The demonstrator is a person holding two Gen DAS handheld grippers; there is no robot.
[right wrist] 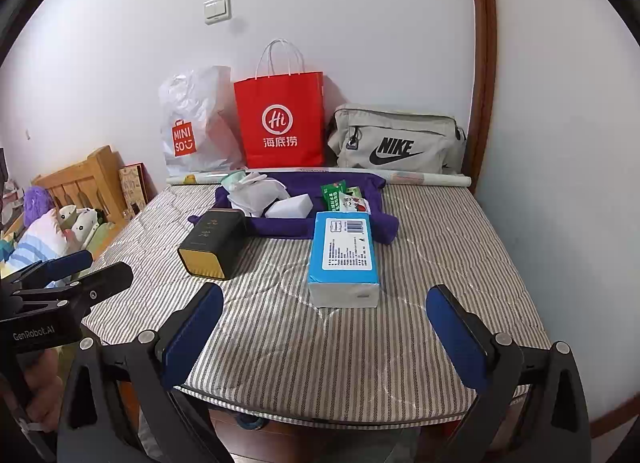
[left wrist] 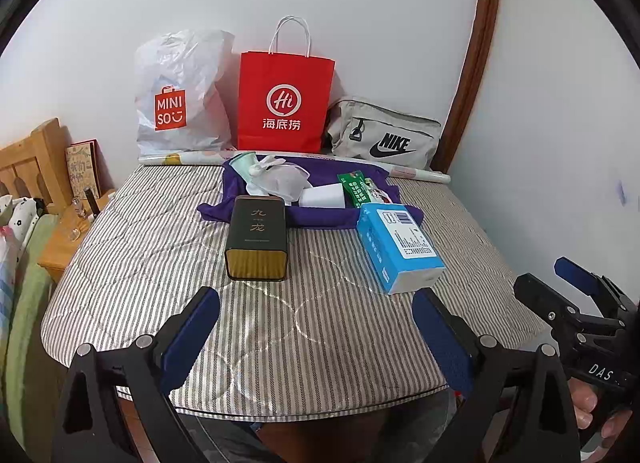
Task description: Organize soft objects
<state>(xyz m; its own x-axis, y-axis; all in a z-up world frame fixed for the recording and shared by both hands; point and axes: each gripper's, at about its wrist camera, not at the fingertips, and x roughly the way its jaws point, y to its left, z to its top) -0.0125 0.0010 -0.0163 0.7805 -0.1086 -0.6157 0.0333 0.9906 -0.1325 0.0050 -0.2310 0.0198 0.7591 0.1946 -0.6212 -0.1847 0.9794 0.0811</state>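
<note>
Both the left gripper [left wrist: 316, 327] and right gripper [right wrist: 324, 323] are hovering over the striped grey quilted pad [right wrist: 360, 343], jaws spread wide, gripping nothing. The blue plastic-wrapped tissue pack [right wrist: 345, 259] is lying just ahead, partly overlapping the crumpled purple cloth [left wrist: 320, 217], which is half hiding 1 white block [left wrist: 323, 196] and green snack packets [left wrist: 356, 187].

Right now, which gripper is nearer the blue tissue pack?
Right. The right gripper faces the blue tissue pack almost head-on; the left gripper sits to its left, facing the black tin.
</note>
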